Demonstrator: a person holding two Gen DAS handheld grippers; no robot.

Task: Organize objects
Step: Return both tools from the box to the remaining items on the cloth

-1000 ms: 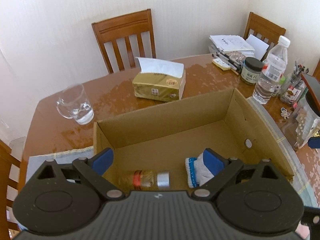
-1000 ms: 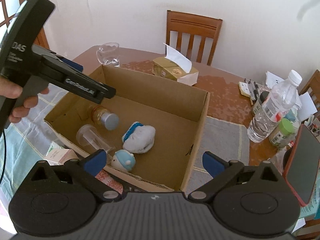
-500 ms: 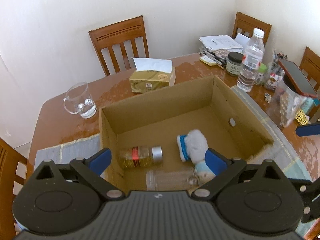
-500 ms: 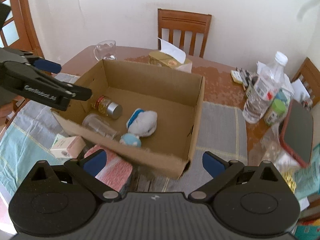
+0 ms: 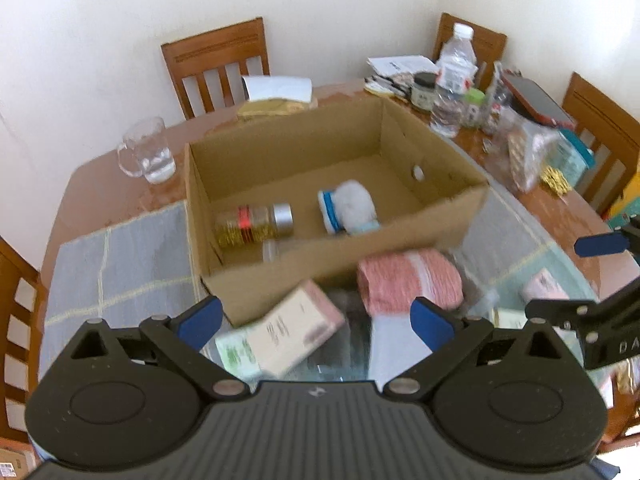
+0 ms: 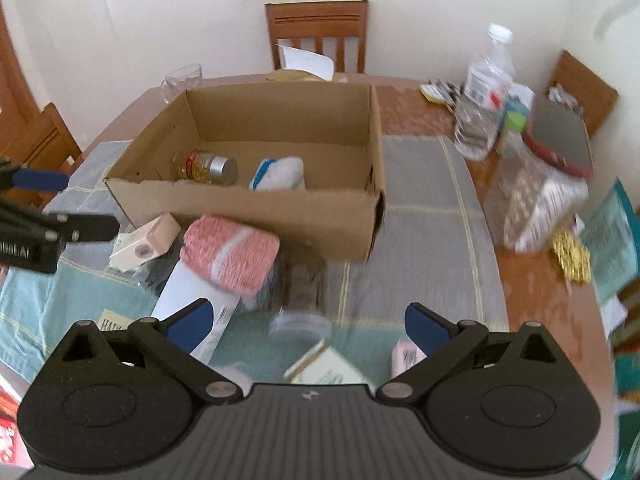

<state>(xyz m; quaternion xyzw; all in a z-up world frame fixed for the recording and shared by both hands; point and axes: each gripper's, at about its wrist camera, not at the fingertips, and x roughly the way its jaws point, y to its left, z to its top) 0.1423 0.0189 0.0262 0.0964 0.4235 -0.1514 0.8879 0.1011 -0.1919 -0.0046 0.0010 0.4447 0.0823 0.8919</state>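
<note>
An open cardboard box (image 5: 340, 270) (image 6: 248, 220) stands on the placemats. Inside lie a gold-filled jar (image 5: 252, 226) (image 6: 204, 166), a white and blue plush (image 5: 348, 206) (image 6: 280, 174) and a clear bottle (image 5: 272, 250), which the front wall half hides. In front of the box lie a pink rolled towel (image 5: 408, 284) (image 6: 230, 254), a small pink and white carton (image 5: 296, 330) (image 6: 148, 242) and a clear plastic jar (image 6: 300, 312). My left gripper (image 5: 316, 320) (image 6: 68, 204) hangs open above the carton. My right gripper (image 6: 310, 322) (image 5: 576, 276) hangs open above the clear jar. Neither holds anything.
A glass mug (image 5: 146, 154) and a tissue box (image 5: 276, 100) stand behind the box. To its right crowd a water bottle (image 5: 452, 80), small jars, a red-cased tablet (image 6: 558, 136) and a clear bag (image 6: 536, 208). Wooden chairs ring the table. Small packets lie near the front edge.
Both grippers have drawn back from over the box toward the table's near edge, still open. The towel, carton and clear jar in front of the box have come into view.
</note>
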